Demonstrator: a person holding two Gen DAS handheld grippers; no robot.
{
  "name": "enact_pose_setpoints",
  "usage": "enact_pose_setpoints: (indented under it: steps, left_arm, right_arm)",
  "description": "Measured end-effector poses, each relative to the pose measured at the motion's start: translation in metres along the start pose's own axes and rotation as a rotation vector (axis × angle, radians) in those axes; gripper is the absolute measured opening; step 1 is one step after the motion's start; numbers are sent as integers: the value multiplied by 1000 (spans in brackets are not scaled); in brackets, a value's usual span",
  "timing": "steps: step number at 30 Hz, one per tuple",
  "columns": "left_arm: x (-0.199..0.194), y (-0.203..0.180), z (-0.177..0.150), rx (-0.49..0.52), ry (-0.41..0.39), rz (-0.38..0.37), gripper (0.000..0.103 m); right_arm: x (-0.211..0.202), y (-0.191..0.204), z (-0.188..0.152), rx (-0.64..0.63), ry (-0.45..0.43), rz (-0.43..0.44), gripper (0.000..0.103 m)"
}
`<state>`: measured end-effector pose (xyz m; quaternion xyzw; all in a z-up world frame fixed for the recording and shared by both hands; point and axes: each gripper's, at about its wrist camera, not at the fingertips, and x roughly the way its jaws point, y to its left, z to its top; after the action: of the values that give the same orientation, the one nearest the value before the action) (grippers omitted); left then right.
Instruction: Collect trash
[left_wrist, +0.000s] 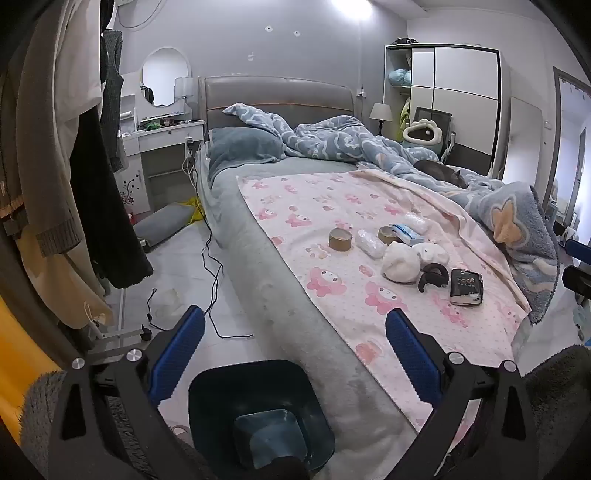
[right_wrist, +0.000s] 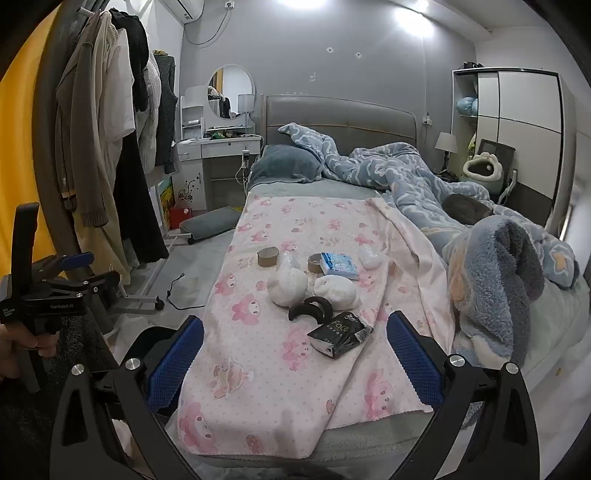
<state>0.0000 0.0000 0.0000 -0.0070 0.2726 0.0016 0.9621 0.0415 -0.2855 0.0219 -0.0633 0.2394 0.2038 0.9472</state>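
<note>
Trash lies on the pink printed sheet (right_wrist: 258, 369) on the bed: a black "Face" packet (right_wrist: 340, 334), a black curved piece (right_wrist: 312, 308), two white crumpled wads (right_wrist: 288, 286), a blue tissue pack (right_wrist: 338, 265), two cardboard tape rolls (right_wrist: 267, 256) and clear plastic wrap (right_wrist: 369, 256). My right gripper (right_wrist: 295, 318) is open, just short of the black packet, and holds nothing. My left gripper (left_wrist: 294, 314) is open and empty above the bed's near corner, with a dark bin (left_wrist: 207, 391) on the floor below it. The black packet (left_wrist: 466, 287) is ahead to its right.
A clothes rack (right_wrist: 110, 147) with hanging coats stands on the left, and a black cable (left_wrist: 210, 266) runs across the floor. A blue duvet (right_wrist: 498, 277) is piled on the bed's right side around a dark furry shape (right_wrist: 465, 208). A grey cushion (left_wrist: 162, 223) lies on the floor.
</note>
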Motion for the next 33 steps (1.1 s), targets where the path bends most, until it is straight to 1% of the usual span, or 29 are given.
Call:
enact_pose_setpoints:
  steps: [33]
  left_arm:
    - [0, 0, 0, -8, 1, -6, 100]
  right_arm:
    - [2, 3, 0, -15, 1, -3, 100]
